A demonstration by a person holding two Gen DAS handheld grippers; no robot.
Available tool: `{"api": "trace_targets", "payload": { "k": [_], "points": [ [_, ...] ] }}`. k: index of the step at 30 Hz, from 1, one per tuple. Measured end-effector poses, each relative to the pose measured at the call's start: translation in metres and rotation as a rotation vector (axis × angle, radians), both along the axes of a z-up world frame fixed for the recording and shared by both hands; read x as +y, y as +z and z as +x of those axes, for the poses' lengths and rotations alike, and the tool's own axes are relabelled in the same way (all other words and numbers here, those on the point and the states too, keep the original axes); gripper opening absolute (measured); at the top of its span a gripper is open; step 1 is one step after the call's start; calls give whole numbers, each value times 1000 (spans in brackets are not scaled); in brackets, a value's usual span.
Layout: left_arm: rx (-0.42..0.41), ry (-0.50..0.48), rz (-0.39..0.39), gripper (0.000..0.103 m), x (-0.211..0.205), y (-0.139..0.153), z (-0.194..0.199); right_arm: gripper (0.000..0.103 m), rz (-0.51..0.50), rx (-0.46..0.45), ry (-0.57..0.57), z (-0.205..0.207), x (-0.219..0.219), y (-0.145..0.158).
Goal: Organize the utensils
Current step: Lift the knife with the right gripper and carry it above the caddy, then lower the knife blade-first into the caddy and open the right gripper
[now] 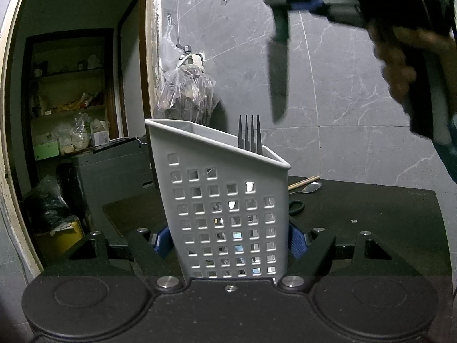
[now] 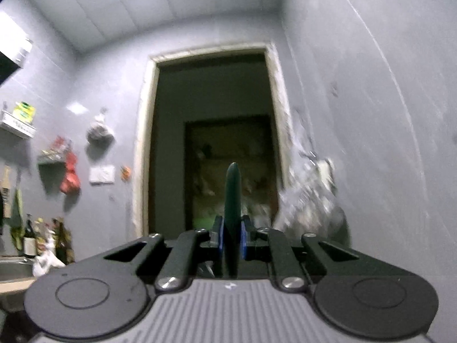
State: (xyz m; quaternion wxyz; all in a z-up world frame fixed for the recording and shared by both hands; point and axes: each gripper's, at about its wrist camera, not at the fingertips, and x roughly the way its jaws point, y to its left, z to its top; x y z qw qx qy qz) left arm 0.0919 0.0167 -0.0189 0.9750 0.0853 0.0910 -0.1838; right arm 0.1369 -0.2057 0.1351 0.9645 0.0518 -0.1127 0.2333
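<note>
A white perforated utensil holder [image 1: 225, 200] stands on the black table [image 1: 371, 220], and my left gripper [image 1: 230, 241] is shut on its lower sides with the blue pads [image 1: 162, 241]. A fork [image 1: 250, 134] stands in it, tines up. Up and to the right of the holder, my right gripper [image 1: 302, 3] is shut on a dark knife [image 1: 278, 80] that hangs blade down, its tip a little above the rim. In the right wrist view the knife [image 2: 233, 194] sticks out between the blue pads of that gripper [image 2: 232, 238], blurred.
Behind the holder a spoon [image 1: 310, 187], wooden chopsticks [image 1: 302, 182] and black scissors [image 1: 297, 206] lie on the table. A person's hand [image 1: 400, 65] holds the right gripper. A plastic bag [image 1: 185, 91] hangs on the tiled wall beside a doorway [image 2: 214, 143].
</note>
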Motion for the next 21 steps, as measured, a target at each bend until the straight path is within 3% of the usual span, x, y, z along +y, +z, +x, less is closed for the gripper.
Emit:
{"api": "trace_targets", "payload": {
  "k": [7,21],
  "points": [
    [1,0,-1,78,-1,0,0,13,-16,-47,84,-3,29,13],
    [1,0,-2,78,-1,0,0,13,-136,117,189,10,59,-33]
  ]
}}
